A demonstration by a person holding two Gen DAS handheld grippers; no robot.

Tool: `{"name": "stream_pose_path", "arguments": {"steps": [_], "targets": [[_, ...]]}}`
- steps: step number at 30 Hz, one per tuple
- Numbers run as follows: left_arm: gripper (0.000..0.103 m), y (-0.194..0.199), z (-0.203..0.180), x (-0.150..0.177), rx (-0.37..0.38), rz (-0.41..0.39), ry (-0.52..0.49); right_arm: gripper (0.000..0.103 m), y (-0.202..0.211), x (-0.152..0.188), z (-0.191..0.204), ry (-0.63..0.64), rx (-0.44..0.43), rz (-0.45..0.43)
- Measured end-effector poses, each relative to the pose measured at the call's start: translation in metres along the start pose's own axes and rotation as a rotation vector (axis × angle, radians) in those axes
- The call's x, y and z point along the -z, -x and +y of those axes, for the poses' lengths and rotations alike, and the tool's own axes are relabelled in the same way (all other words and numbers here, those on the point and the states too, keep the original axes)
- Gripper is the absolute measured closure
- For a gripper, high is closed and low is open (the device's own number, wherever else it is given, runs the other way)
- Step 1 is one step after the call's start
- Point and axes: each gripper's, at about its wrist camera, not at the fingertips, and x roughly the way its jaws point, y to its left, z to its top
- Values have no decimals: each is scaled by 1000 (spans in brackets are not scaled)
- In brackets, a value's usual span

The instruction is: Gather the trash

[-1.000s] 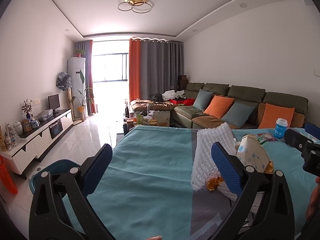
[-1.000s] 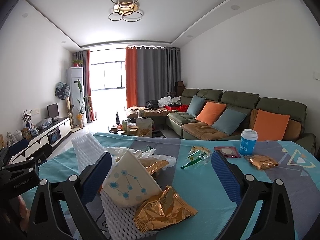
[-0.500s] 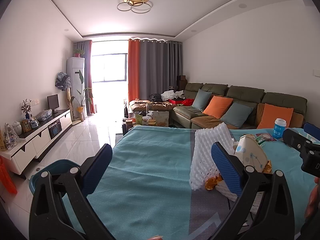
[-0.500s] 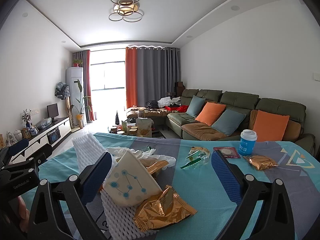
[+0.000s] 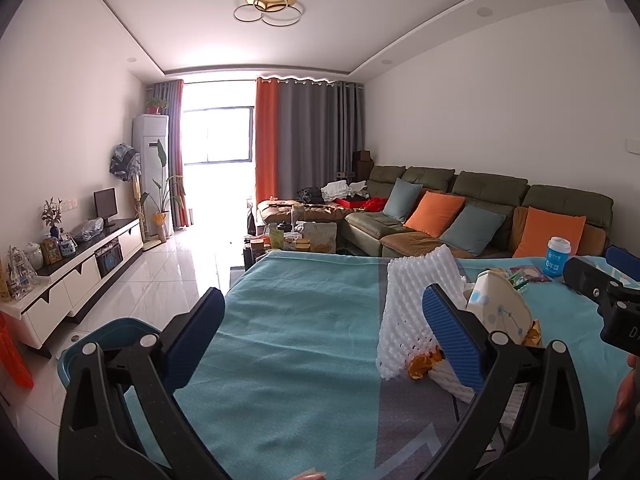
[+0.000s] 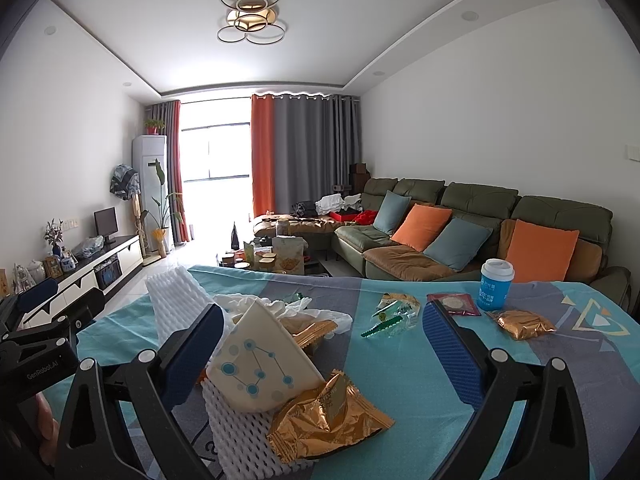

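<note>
Trash lies piled on the teal tablecloth: white foam netting, a cream folded carton with blue dots, a gold wrapper and crumpled white plastic. Further right lie a green wrapper, a red packet, another gold wrapper and a blue cup. My right gripper is open above the pile, holding nothing. My left gripper is open and empty, left of the foam netting and carton.
A teal bin stands on the floor at the table's left edge. A white TV cabinet runs along the left wall. A green sofa with orange cushions and a cluttered coffee table stand beyond the table.
Both views have shifted very slightly; both grippers stay open and the trash has not moved.
</note>
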Motion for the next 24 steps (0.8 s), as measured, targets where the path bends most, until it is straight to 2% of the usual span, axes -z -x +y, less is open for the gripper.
{"name": "stream_pose_path", "arguments": {"steps": [24], "targets": [[6, -1, -2, 1, 0, 9, -3, 7, 1, 1, 3, -4, -4, -1]]}}
